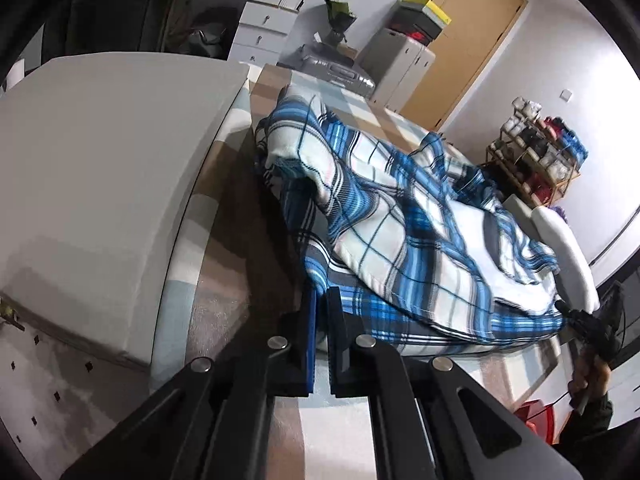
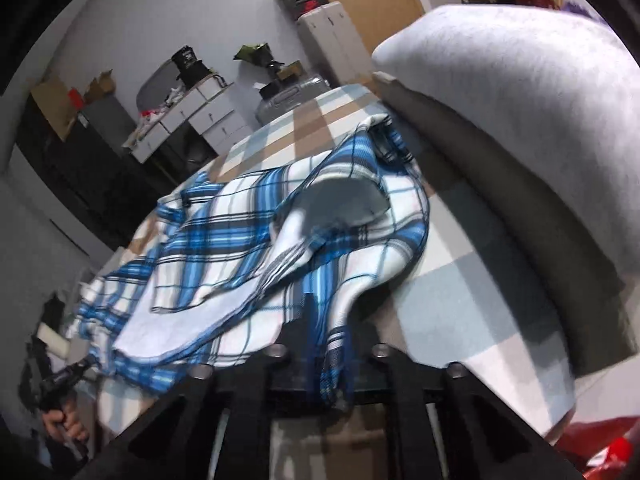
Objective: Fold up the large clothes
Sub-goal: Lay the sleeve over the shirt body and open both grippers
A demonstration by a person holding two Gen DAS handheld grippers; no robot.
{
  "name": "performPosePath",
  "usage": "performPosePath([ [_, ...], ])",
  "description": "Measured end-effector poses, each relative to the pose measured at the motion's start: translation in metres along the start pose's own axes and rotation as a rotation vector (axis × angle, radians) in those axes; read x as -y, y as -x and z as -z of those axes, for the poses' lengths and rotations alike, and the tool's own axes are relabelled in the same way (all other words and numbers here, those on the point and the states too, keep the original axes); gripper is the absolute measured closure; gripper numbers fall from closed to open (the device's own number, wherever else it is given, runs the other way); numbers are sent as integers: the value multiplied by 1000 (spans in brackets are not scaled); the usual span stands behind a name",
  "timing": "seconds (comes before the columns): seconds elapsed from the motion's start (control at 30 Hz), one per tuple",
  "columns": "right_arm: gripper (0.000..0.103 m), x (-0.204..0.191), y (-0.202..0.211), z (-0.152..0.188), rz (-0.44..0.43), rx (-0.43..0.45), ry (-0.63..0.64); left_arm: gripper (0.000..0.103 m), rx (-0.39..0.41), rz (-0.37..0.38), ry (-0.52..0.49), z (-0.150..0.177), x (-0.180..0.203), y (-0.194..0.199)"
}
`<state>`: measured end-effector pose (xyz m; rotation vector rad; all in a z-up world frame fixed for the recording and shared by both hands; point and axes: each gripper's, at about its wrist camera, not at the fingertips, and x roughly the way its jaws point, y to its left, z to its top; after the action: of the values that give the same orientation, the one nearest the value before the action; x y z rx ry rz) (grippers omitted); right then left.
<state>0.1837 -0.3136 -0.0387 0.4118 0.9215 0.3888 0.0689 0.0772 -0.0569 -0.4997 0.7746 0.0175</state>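
A large blue, white and black plaid garment (image 1: 404,216) lies rumpled across the checked bed cover (image 1: 360,112). My left gripper (image 1: 322,304) is at its near corner, jaws nearly together with the plaid edge between them. In the right wrist view the same garment (image 2: 256,240) drapes over my right gripper (image 2: 326,320), whose jaws are shut on a fold of plaid cloth that hangs down between them. The right gripper also shows in the left wrist view (image 1: 576,316), at the garment's far corner. The left gripper shows in the right wrist view (image 2: 74,372).
A big white pillow (image 1: 100,184) lies left of the garment in the left wrist view; another pillow (image 2: 520,128) lies to the right in the right wrist view. White drawers (image 1: 260,20), a suitcase (image 1: 340,68), a wooden door (image 1: 468,40) and a shoe rack (image 1: 536,152) stand beyond the bed.
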Motion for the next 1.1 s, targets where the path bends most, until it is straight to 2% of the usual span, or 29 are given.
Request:
performPosePath([
  [0.03,60,2,1,1,-6,1,-6,98,-4,13,2,-1,1,-2],
  [0.07,57,1,1,3,-9,-2,1,87,-13,27,-3,-4,2,-4],
  [0.13,57,-3,-3,5,-15,-24,28,82,-23,44,-11,-7,6,-13],
  [0.17,58,-8,-7,7,-15,-31,50,82,-26,35,-15,-7,9,-18],
  [0.2,67,-11,-10,7,-16,-29,68,82,-26,14,-26,-8,11,-24],
  [0.23,75,-15,-13,8,-6,-27,97,86,-27,-7,-37,-8,13,-27],
  [0.27,89,-20,-16,10,24,-36,123,95,-37,-42,-43,-7,13,-31],
  [0.3,92,-21,-18,10,33,-45,138,95,-48,-52,-55,-5,14,-33],
  [0.43,94,-17,-12,14,58,-66,127,98,-90,-64,-105,9,20,-20],
  [0.53,94,-12,-6,16,101,-75,117,97,-126,-46,-113,28,27,-9],
  [0.57,91,-15,-3,16,132,-70,135,96,-128,-42,-114,29,27,-8],
  [0.63,80,-19,6,12,165,-39,133,95,-110,-44,-93,28,27,2],
  [0.7,64,-22,18,6,133,1,110,92,-74,-26,-60,19,24,12],
  [0.73,63,-24,27,2,109,35,105,80,-48,-10,-43,15,23,20],
  [0.77,58,-26,32,0,100,52,106,56,-14,14,-25,12,22,28],
  [0.8,52,-28,36,-1,86,66,108,45,25,47,-16,9,21,36],
  [0.83,49,-30,38,-2,67,79,108,36,62,82,-27,7,20,40],
  [0.87,48,-31,38,-2,51,80,107,36,77,92,-39,5,19,40],
  [0.93,48,-32,34,-1,37,72,101,36,33,13,-31,-4,16,22],
  [0.97,48,-32,31,0,34,63,96,36,15,5,-14,-8,13,14],
  [1.1,48,-27,30,4,30,64,68,36,18,32,56,-23,5,-8],
])
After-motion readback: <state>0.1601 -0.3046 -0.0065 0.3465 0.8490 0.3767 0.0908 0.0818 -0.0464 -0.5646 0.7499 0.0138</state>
